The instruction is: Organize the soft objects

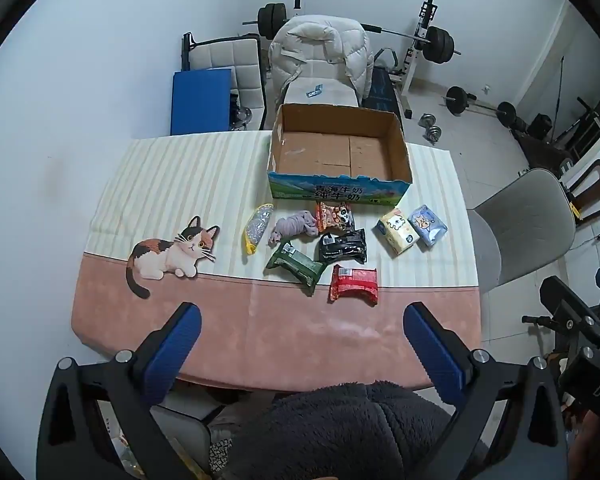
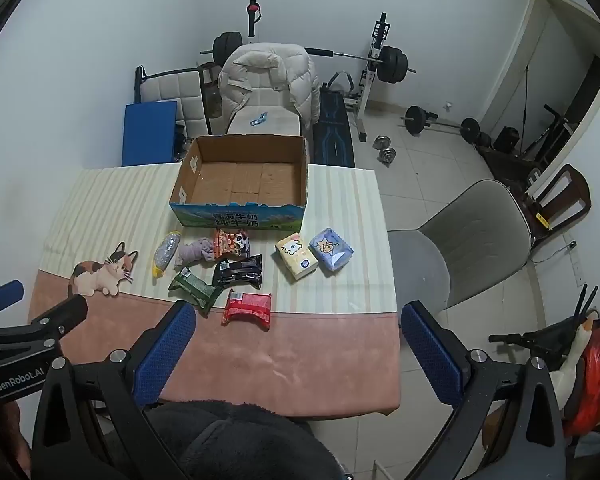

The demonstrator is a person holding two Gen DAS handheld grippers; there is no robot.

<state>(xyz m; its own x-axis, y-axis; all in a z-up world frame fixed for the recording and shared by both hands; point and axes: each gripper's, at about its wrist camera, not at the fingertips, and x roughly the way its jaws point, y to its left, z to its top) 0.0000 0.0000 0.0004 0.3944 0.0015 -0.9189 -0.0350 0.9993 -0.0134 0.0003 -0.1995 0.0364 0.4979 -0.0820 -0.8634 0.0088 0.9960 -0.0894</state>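
An empty cardboard box [image 1: 396,148] [image 2: 186,184] stands at the table's far side. In front of it lie several soft items: a yellow-edged clear pouch [image 1: 256,229] [image 2: 165,254], a grey plush [image 1: 294,226] [image 2: 194,254], an orange panda packet [image 1: 334,216] [image 2: 231,243], a black packet [image 1: 343,246] [image 2: 239,271], a green packet [image 1: 296,266] [image 2: 194,290], a red packet [image 1: 354,284] [image 2: 247,307], a yellow tissue pack [image 1: 397,230] [image 2: 297,258] and a blue tissue pack [image 1: 429,224] [image 2: 331,252]. My left gripper [image 1: 302,322] and right gripper [image 2: 298,320] hover open above the near pink edge, holding nothing.
The tablecloth [image 1: 180,184] has cream stripes, a pink near band and a printed cat [image 1: 172,254]. A grey chair [image 2: 468,240] stands to the right, a chair with a white jacket [image 1: 320,56] behind the box. Weights and a bench fill the back. A dark fleece sleeve [image 1: 340,428] lies below.
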